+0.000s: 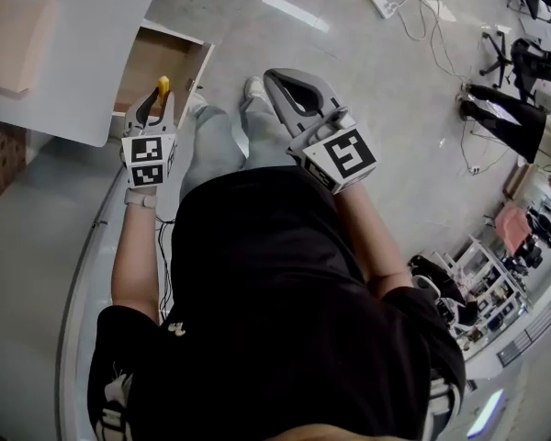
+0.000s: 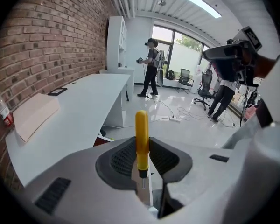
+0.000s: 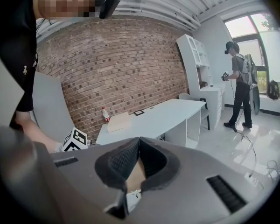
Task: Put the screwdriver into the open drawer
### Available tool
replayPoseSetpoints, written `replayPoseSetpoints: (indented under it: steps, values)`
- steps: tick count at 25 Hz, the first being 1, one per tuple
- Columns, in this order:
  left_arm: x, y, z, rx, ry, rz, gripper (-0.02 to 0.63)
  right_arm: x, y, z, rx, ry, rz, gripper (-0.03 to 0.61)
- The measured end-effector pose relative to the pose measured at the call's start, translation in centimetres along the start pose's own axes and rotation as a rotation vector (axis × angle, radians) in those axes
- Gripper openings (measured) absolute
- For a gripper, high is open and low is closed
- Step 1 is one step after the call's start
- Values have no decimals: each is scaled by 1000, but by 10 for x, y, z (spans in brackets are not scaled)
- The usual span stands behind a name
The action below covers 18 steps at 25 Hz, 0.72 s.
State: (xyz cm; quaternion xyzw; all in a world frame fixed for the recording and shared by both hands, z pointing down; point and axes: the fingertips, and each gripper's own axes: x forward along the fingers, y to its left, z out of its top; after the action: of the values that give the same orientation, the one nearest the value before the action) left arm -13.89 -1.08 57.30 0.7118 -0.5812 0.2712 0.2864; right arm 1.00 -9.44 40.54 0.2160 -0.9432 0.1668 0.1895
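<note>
The screwdriver (image 2: 141,129) has a yellow handle and a short metal tip. My left gripper (image 2: 141,146) is shut on the handle's lower part, and the handle stands up above the jaws. From the head camera, the left gripper (image 1: 160,97) hangs just in front of the open wooden drawer (image 1: 156,58) under the white desk, with the screwdriver (image 1: 163,84) pointing toward it. To the right, over the floor, my right gripper (image 1: 272,77) is shut with nothing in it. In its own view the right gripper (image 3: 139,140) shows closed jaws and the drawer's wood behind them.
The white desk (image 1: 83,53) carries a tan box (image 1: 14,39). A power strip (image 1: 383,2) and cables lie on the grey floor. A person (image 2: 151,66) stands far down the room, another (image 2: 221,94) by office chairs. A brick wall (image 3: 112,64) runs behind the desk.
</note>
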Motion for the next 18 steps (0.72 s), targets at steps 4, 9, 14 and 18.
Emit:
replayPoseSetpoints:
  steps: [4, 9, 14, 18]
  values:
    - [26, 6, -21, -3, 55, -25, 89, 1, 3, -11, 17, 22, -19, 11]
    - [59, 9, -50, -19, 134, -55, 89, 1, 1, -16, 28, 34, -33, 11]
    - [94, 11, -80, 13, 210, -82, 89, 3, -3, -27, 70, 34, -57, 11]
    - [119, 11, -106, 25, 260, -95, 89, 3, -4, -43, 85, 61, -64, 11]
